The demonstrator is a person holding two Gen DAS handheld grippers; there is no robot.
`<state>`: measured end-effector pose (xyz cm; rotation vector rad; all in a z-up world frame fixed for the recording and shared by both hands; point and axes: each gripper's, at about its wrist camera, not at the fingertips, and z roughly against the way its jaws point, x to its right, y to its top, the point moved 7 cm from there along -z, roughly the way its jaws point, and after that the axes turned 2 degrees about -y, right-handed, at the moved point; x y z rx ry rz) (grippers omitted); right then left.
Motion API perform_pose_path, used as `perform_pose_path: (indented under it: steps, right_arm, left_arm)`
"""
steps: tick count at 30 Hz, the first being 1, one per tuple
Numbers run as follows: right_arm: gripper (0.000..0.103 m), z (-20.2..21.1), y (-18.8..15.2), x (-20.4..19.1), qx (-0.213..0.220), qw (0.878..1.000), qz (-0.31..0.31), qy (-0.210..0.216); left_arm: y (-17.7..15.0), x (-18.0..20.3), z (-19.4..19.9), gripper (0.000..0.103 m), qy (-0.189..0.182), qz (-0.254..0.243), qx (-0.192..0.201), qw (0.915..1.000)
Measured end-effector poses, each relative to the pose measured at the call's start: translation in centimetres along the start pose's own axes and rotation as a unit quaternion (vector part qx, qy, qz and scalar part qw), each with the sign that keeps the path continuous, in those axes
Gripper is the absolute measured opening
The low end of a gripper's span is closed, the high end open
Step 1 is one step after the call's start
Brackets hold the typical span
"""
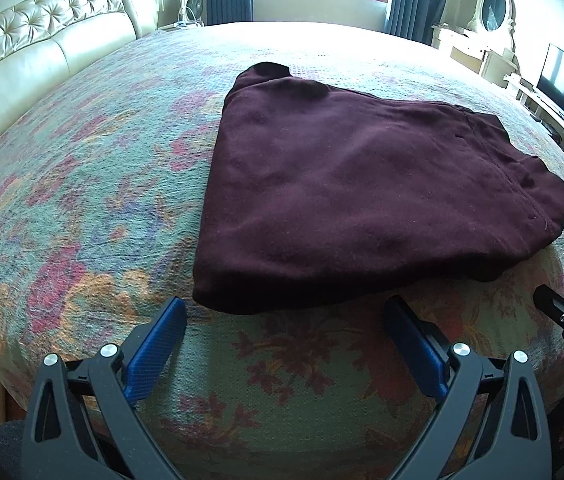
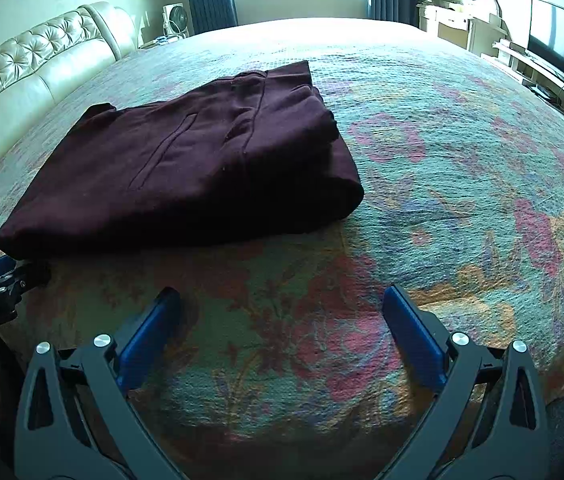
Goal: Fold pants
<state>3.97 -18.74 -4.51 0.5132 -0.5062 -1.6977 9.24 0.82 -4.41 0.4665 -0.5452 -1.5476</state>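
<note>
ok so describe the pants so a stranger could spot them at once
On the big bed with the floral patterned bedspread, look just beyond the open blue-padded left gripper. The folded dark maroon fabric pants lie there, the only plain dark thing on it.

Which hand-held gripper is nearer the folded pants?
Left. The left hand-held gripper sits open just short of the pants near edge. The right hand-held gripper is open, further back and off to their right.

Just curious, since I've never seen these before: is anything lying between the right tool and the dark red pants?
Nothing but bare floral bedspread. The right wrist view shows the open right tool short of the folded pants, touching nothing.
</note>
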Motion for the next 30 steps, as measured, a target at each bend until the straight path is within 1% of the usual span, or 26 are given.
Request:
perform_pose_path:
  steps: [5, 7, 12, 17, 21, 23, 24, 25, 26, 28, 29, 30]
  right_arm:
    - [0.101, 0.0, 0.0, 0.0, 0.0, 1.0, 0.0, 0.0]
    - [0.101, 0.0, 0.0, -0.1, 0.0, 1.0, 0.0, 0.0]
    - [0.101, 0.0, 0.0, 0.0, 0.0, 1.0, 0.001, 0.0]
    - [0.101, -0.1, 0.0, 0.0, 0.0, 1.0, 0.002, 0.0]
    - [0.101, 0.0, 0.2, 0.3, -0.001, 1.0, 0.005, 0.002]
    - [0.101, 0.7, 0.7, 0.4, -0.009, 1.0, -0.003, 0.015]
    - [0.101, 1.5, 1.4, 0.6, -0.009, 0.999, -0.012, 0.028]
    - [0.101, 2.7, 2.6, 1.0, 0.003, 0.999, -0.021, 0.038]
    - [0.101, 4.0, 4.4, 1.5, 0.025, 0.998, -0.032, 0.049]
    - [0.101, 5.7, 8.2, 2.5, 0.058, 0.995, -0.039, 0.067]
    - [0.101, 5.9, 10.4, 3.0, 0.07, 0.995, -0.035, 0.067]
    - [0.101, 5.5, 13.4, 3.7, 0.08, 0.995, -0.023, 0.062]
  left_arm:
    - [0.6, -0.2, 0.9, 0.099, 0.013, 0.002, 0.019, 0.9997]
    - [1.0, 0.0, 1.3, 0.099, 0.015, -0.006, 0.027, 0.9995]
    - [1.3, 0.4, 1.6, 0.099, 0.02, -0.015, 0.026, 0.9994]
    - [1.8, 1.5, 2.6, 0.099, 0.022, -0.034, 0.048, 0.998]
    - [2.8, 2.5, 4.3, 0.099, 0.01, -0.032, 0.072, 0.9968]
    - [4.0, 2.6, 5.4, 0.099, -0.001, -0.037, 0.09, 0.9952]
    - [5.0, 2.1, 6.1, 0.099, -0.001, -0.034, 0.101, 0.9943]
    - [6.0, 1.4, 6.5, 0.099, -0.007, -0.034, 0.104, 0.9939]
    - [7.5, 0.2, 6.6, 0.099, -0.014, -0.031, 0.106, 0.9937]
    - [10.2, -2.8, 6.0, 0.099, 0.006, -0.02, 0.111, 0.9936]
    - [12.3, -5.3, 4.9, 0.099, 0.028, -0.011, 0.111, 0.9934]
    - [13.8, -7.2, 3.7, 0.099, 0.042, -0.006, 0.109, 0.9931]
